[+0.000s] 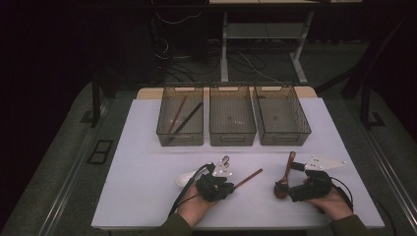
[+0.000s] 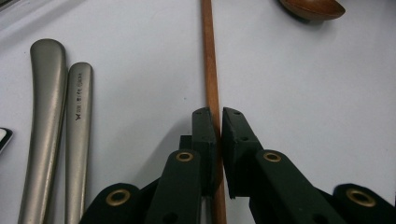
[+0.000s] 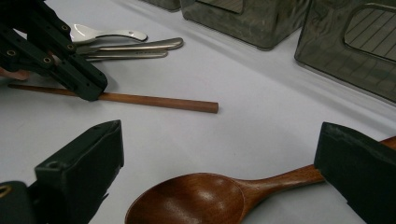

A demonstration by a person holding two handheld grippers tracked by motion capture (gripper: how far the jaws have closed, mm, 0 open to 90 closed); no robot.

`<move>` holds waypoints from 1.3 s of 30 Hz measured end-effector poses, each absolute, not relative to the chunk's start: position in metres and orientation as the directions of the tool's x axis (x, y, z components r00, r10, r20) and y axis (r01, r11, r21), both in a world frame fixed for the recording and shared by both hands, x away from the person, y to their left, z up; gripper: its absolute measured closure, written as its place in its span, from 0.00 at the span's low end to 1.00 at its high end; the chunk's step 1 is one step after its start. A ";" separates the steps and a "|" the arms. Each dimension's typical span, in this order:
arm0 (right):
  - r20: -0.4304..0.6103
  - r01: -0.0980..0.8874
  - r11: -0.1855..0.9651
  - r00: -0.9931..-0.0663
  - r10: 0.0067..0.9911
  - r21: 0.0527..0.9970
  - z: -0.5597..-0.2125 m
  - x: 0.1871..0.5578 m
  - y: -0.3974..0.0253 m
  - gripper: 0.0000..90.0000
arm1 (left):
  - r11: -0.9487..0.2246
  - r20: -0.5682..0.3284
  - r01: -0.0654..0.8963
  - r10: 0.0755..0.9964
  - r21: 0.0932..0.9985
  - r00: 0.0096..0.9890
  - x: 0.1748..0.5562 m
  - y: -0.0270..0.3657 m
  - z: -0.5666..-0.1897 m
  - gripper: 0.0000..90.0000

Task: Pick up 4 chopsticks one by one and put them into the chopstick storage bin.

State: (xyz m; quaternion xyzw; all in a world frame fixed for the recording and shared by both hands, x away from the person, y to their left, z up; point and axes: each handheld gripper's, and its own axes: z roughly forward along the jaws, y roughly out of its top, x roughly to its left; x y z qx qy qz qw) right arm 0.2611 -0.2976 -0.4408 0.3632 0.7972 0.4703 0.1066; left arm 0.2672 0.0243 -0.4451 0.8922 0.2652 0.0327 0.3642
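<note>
A brown wooden stick [image 2: 211, 70] lies along the white table [image 1: 147, 167], and my left gripper [image 2: 218, 116] is shut on it near one end. From above, that gripper [image 1: 230, 187] sits at the front centre with the stick [image 1: 250, 176] pointing up and right. The right gripper view has the same stick [image 3: 159, 101] flat on the table under the left gripper [image 3: 88, 88]. My right gripper [image 3: 219, 140] stands open, its jaws wide on either side of a wooden spoon [image 3: 196, 200]. The spoon [image 1: 287, 172] lies at the front right beside that gripper [image 1: 290, 188].
Three dark mesh bins stand in a row at the back; the left bin [image 1: 180, 115] holds a brown and a black stick, the middle bin [image 1: 232, 115] and right bin [image 1: 281, 115] look bare. Two metal handles [image 2: 60, 121] and a white spoon [image 3: 107, 33] lie by the left gripper.
</note>
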 end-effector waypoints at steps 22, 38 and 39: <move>0.172 0.479 0.294 -0.714 0.679 0.827 -0.441 0.261 -0.298 0.01 | -0.548 -0.187 0.444 0.461 0.709 0.868 0.273 0.040 -0.427 0.93; 0.170 0.478 0.295 -0.713 0.680 0.827 -0.441 0.262 -0.298 0.01 | -0.504 -0.187 0.428 0.459 0.750 0.869 0.282 0.069 -0.407 0.93; 0.170 0.478 0.295 -0.713 0.681 0.827 -0.441 0.262 -0.298 0.01 | -0.502 -0.186 0.429 0.463 0.751 0.867 0.282 0.072 -0.405 0.93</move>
